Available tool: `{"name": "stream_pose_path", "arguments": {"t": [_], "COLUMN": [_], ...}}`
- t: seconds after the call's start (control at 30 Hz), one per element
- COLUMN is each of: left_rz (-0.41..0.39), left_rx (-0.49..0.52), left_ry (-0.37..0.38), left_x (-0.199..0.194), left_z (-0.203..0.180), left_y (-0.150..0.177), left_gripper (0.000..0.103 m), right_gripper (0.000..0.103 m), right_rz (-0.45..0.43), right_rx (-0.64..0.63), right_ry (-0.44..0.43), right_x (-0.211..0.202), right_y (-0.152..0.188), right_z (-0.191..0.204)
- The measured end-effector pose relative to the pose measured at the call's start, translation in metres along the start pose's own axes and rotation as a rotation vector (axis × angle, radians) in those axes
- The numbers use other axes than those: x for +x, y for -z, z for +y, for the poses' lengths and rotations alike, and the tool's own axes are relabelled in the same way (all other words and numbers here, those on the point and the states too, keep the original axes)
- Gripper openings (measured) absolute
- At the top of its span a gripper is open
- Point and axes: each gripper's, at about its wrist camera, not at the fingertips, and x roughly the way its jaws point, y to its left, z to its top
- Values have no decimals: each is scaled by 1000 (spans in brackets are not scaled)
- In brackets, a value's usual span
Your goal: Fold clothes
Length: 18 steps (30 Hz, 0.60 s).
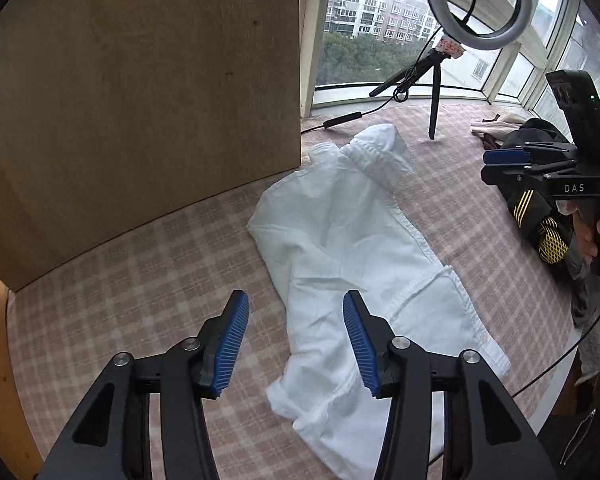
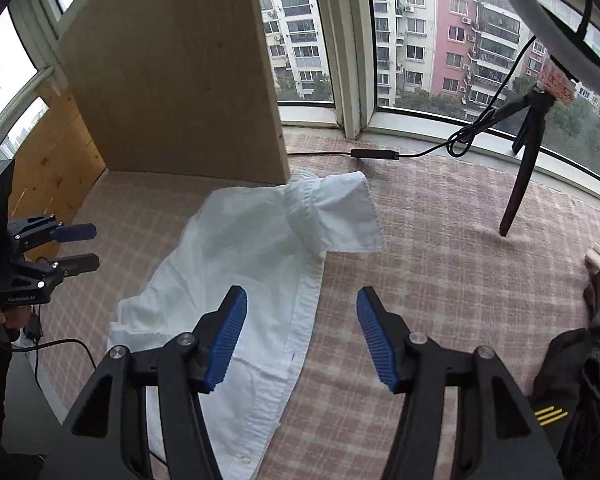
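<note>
Left tongs hang above the near end of a white shirt, blue pads apart, nothing between them, no cloth touched. Right tongs likewise apart and empty, poised over the shirt's button edge and the bare cloth beside it. From the left wrist view the right tongs appear at the far right, held by a hand on the grip. From the right wrist view the left tongs appear at the left edge, pads parted. Shirt lies crumpled and partly doubled over on a surface covered with a pink-and-white checked cloth; collar end points toward the window, one sleeve spread flat to the right. Shirt's far end lies just beside the corner of an upright wooden board; whether they touch cannot be told. Ring light on a small black tripod stands near the window, its cable running across the cloth behind the shirt. Dark garment with yellow stripes is heaped at the right, well apart from the shirt, with a pale garment beyond it.
</note>
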Motion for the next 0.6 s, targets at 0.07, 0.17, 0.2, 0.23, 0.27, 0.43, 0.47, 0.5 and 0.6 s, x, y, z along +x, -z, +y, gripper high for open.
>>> {"name": "stream_pose_path", "arguments": {"t": [0.07, 0.17, 0.2, 0.23, 0.27, 0.43, 0.47, 0.5, 0.6], "left_rz": [28, 55, 64, 76, 88, 133, 139, 137, 122], "left_rx": [-11, -18, -16, -13, -5, 88, 92, 97, 127], "left_ry": [10, -1, -10, -22, -40, -172, -157, -144, -110], "left_x": [26, 65, 78, 92, 105, 154, 158, 160, 158], "left_z": [3, 5, 6, 7, 8, 8, 8, 7, 3], "left_y": [-16, -39, -47, -52, -57, -66, -65, -65, -62], "left_gripper": [48, 49, 50, 51, 51, 51, 51, 51, 49], "right_gripper": [57, 57, 57, 57, 57, 57, 57, 57, 57], "right_rz": [34, 76, 87, 99, 110, 153, 162, 166, 162], "right_rx": [-9, -16, -13, -9, -9, -44, -54, -61, -69], "right_ry": [34, 31, 24, 17, 14, -15, -24, -35, -75], "right_x": [27, 66, 79, 92, 103, 147, 155, 160, 170], "right_y": [-15, -38, -45, -52, -56, -67, -67, -68, -69], "right_z": [-8, -16, -19, -22, -23, -24, -23, -22, -22]}}
